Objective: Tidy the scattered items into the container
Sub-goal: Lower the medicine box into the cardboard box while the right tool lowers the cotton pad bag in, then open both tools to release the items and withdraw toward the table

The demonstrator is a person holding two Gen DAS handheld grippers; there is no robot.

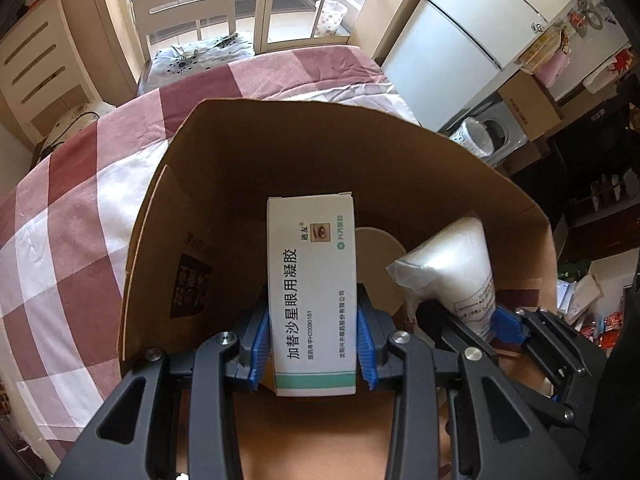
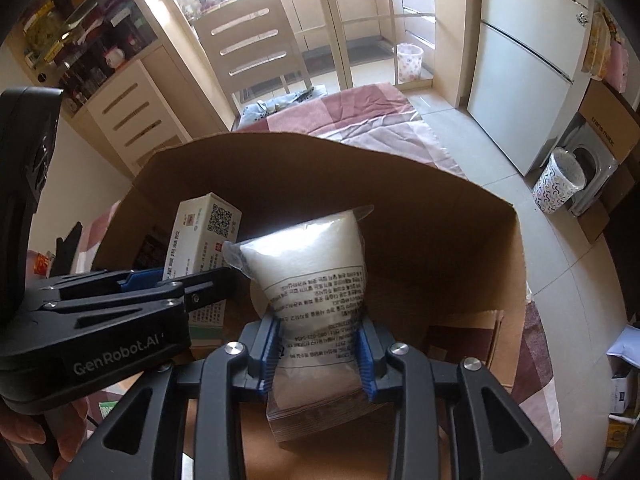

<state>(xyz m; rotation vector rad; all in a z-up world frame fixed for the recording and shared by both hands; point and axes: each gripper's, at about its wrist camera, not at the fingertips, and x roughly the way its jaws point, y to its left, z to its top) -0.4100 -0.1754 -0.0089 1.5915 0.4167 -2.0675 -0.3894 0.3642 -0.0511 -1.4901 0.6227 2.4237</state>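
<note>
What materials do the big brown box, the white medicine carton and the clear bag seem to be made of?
Big brown box: matte corrugated cardboard, judging by its thick raw edge.
White medicine carton: thin printed paperboard with crisp folds.
Clear bag: glossy plastic film, apparently; wrinkled, with white filling visible inside.

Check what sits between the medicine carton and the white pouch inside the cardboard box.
Only bare box interior: in the left wrist view a gap separates the medicine carton from the white pouch, showing the cardboard box.
</note>
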